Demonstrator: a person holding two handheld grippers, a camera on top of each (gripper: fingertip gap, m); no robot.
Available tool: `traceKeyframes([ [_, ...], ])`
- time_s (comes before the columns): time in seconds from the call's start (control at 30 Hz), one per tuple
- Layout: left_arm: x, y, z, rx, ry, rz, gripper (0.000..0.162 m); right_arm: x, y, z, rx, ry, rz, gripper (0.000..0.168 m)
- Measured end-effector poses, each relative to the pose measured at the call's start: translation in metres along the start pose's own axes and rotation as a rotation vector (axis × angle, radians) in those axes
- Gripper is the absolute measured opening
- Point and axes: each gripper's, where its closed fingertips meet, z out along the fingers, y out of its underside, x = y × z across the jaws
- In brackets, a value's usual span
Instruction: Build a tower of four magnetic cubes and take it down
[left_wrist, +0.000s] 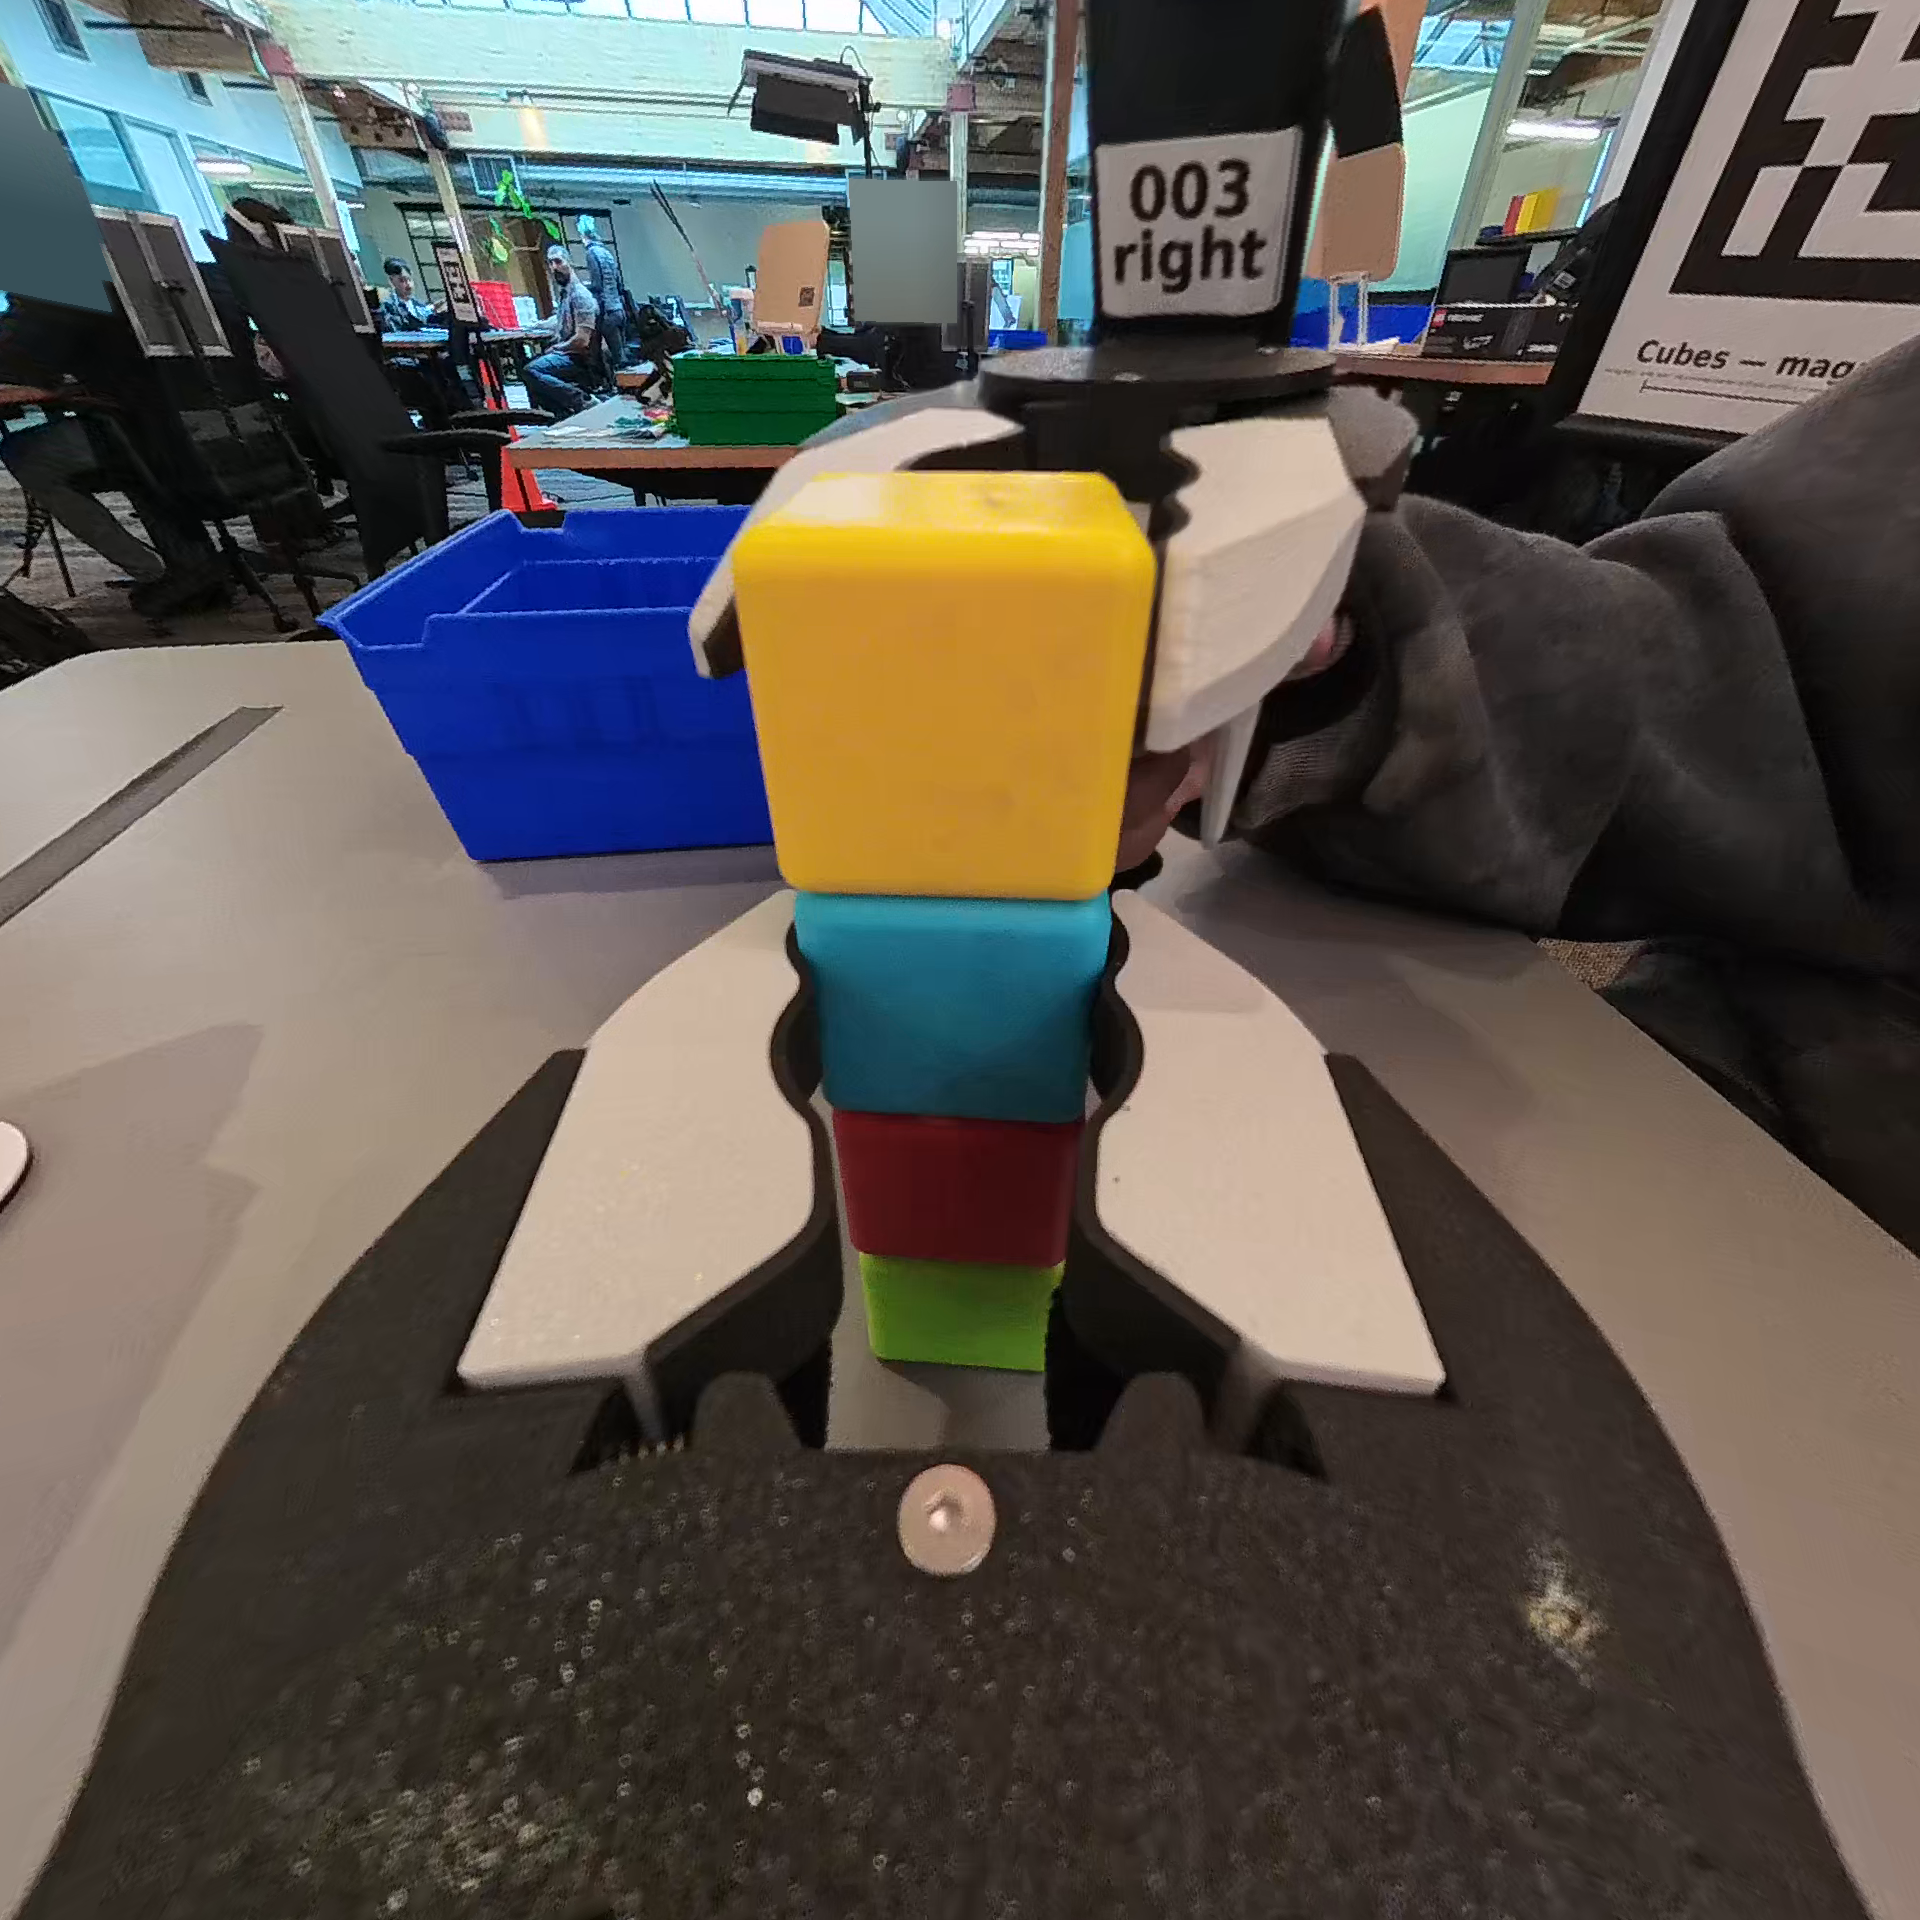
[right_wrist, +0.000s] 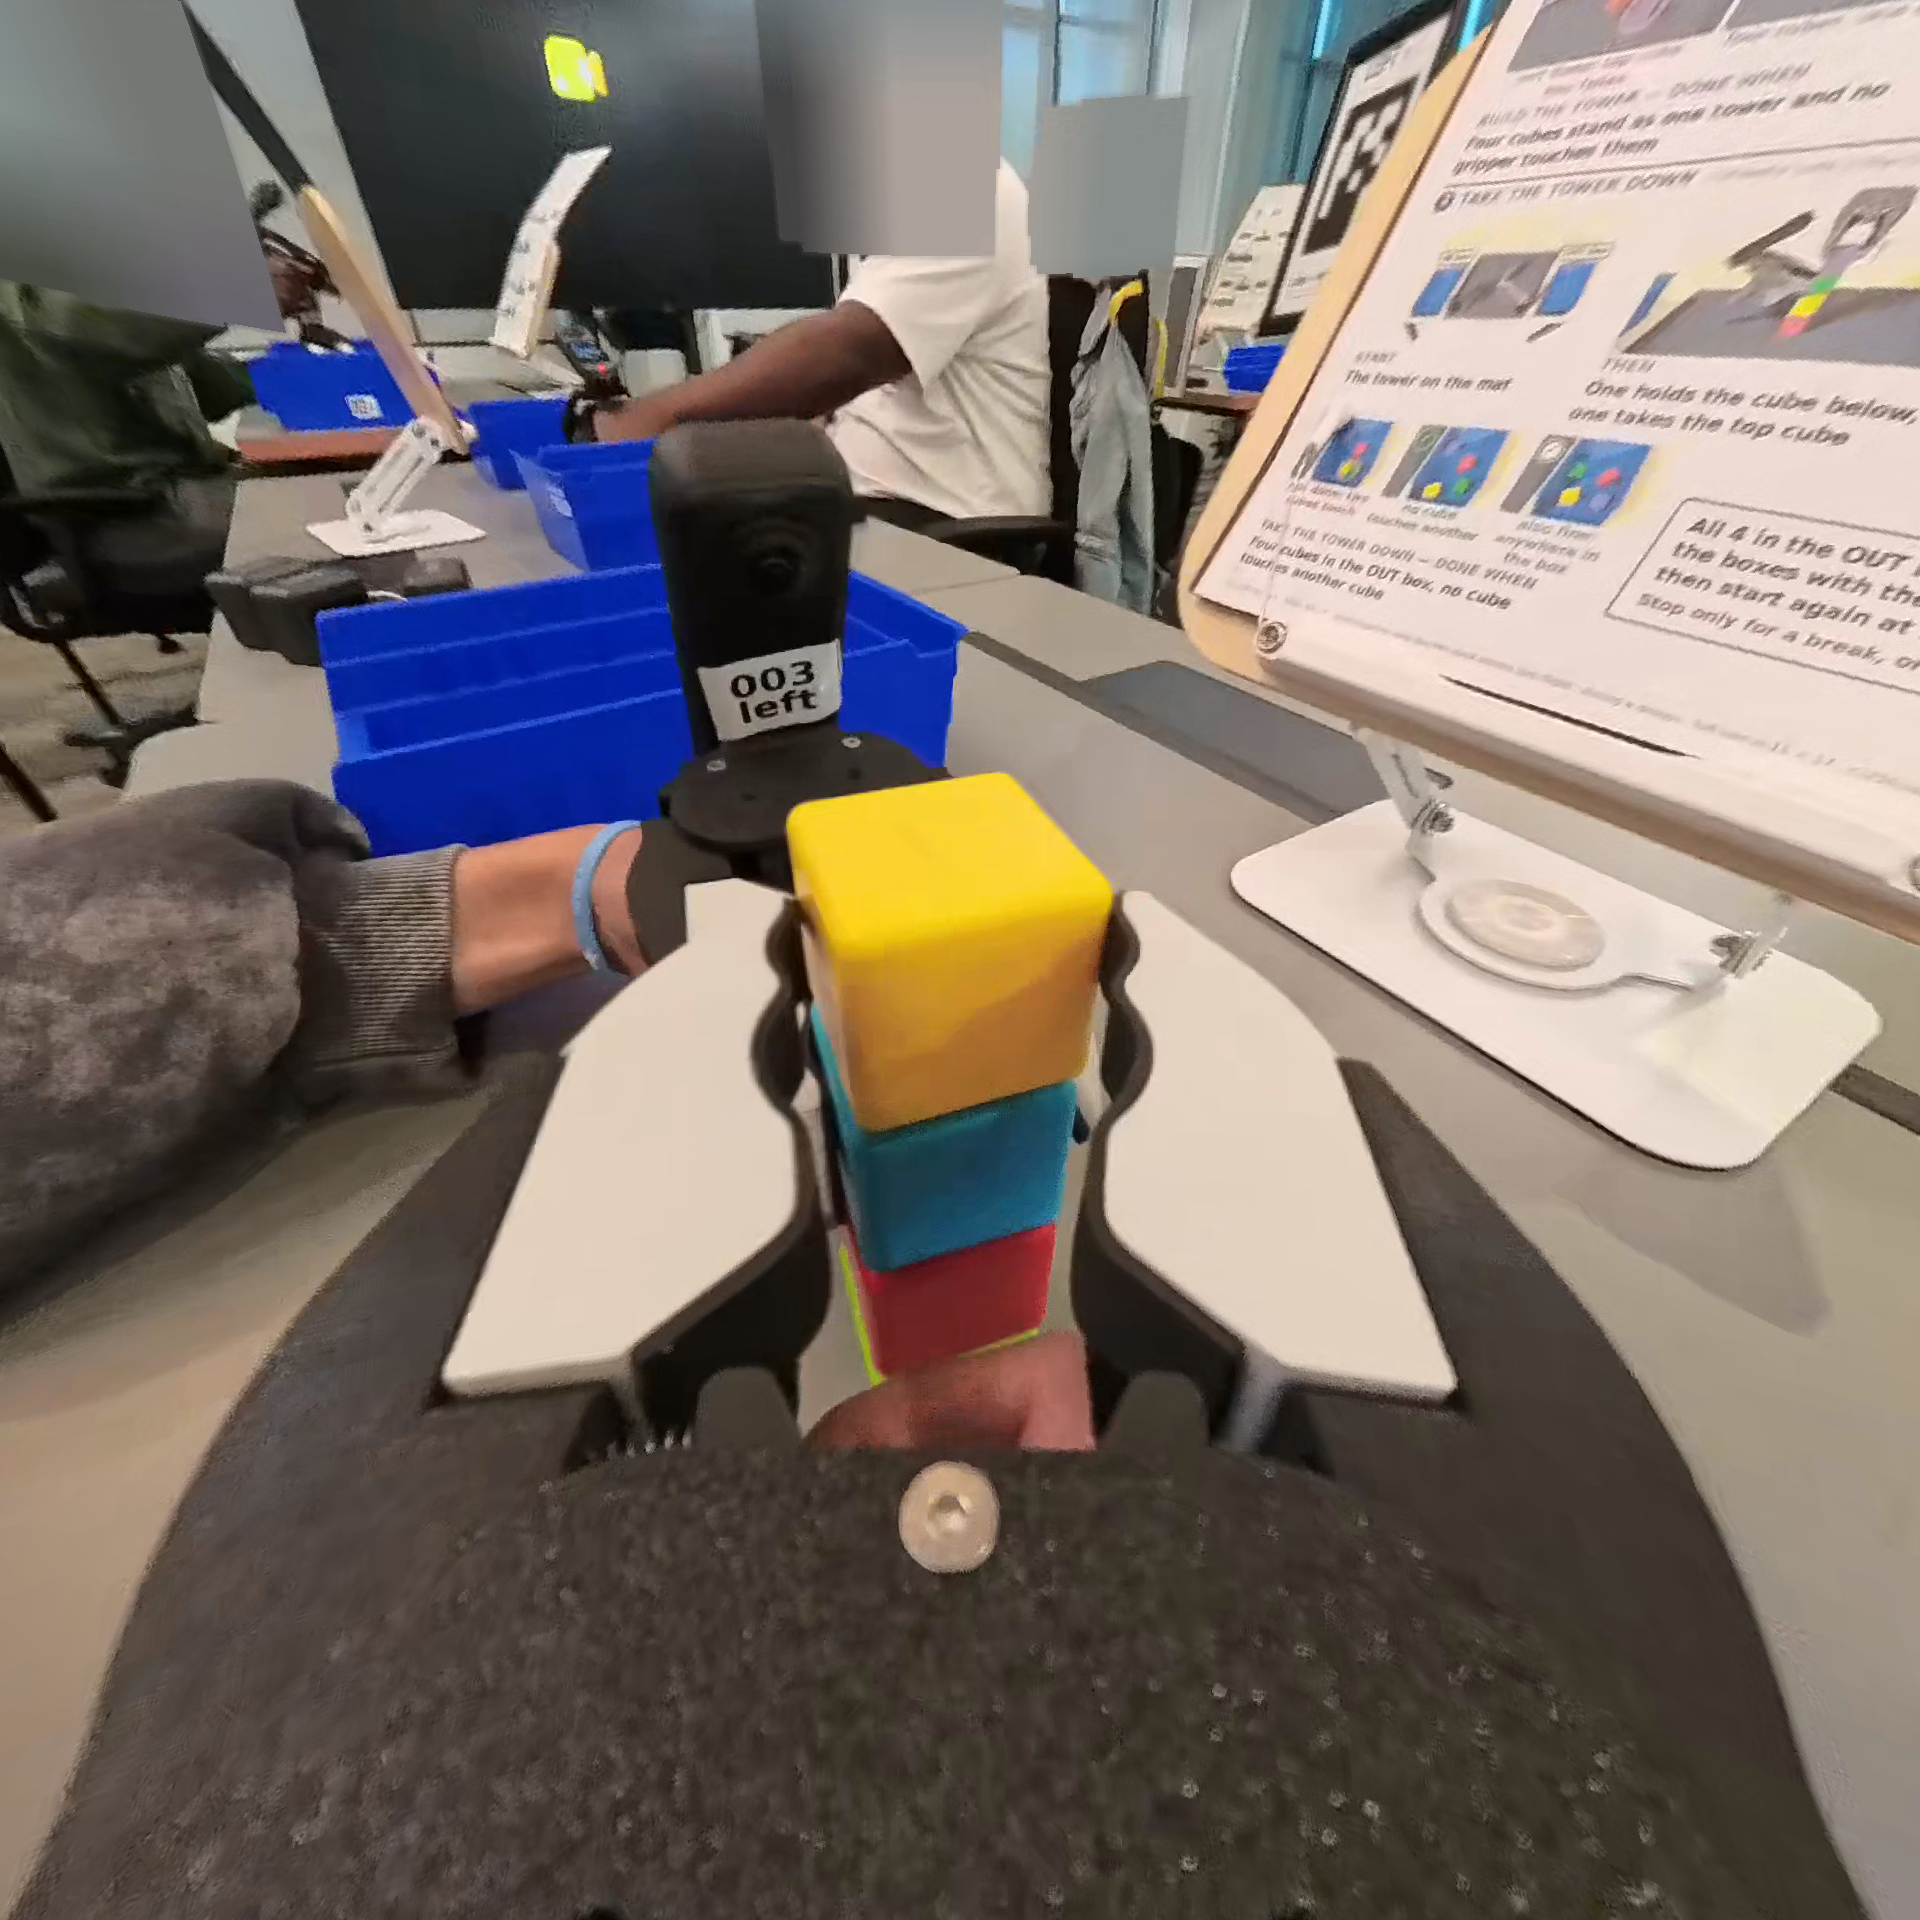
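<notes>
A tower of four cubes stands on the grey table (left_wrist: 260, 987): yellow (left_wrist: 940, 707) on top, then blue (left_wrist: 951, 1003), red (left_wrist: 956, 1184) and green (left_wrist: 951, 1309) at the bottom. My left gripper (left_wrist: 954, 966) is shut on the blue cube, a finger against each side. My right gripper (right_wrist: 951, 956) is shut on the yellow cube (right_wrist: 951, 966). It shows from the front in the left wrist view (left_wrist: 935, 623). In the right wrist view the blue (right_wrist: 956, 1174) and red (right_wrist: 961, 1294) cubes show below; only a sliver of the green cube (right_wrist: 854, 1340) shows.
A blue bin (left_wrist: 561, 686) stands on the table behind the tower; another blue bin (right_wrist: 499, 707) stands behind the left gripper. An instruction board (right_wrist: 1610, 416) on a white stand (right_wrist: 1558, 997) is at the right. A grey sleeve (left_wrist: 1610, 727) rests on the table.
</notes>
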Motion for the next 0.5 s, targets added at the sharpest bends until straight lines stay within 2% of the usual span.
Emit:
traceKeyframes([
  [0.3, 0.002, 0.0, 0.001, -0.001, 0.005, -0.002, 0.049, -0.001, -0.002, -0.003, 0.013, -0.035, 0.04, 0.054],
  [0.43, 0.003, 0.0, 0.002, -0.002, 0.004, 0.002, 0.049, 0.011, -0.054, -0.029, 0.217, -0.012, 0.141, 0.053],
  [0.5, 0.001, 0.0, 0.002, -0.001, -0.006, -0.003, 0.049, 0.016, -0.084, -0.05, 0.243, 0.067, 0.086, 0.053],
])
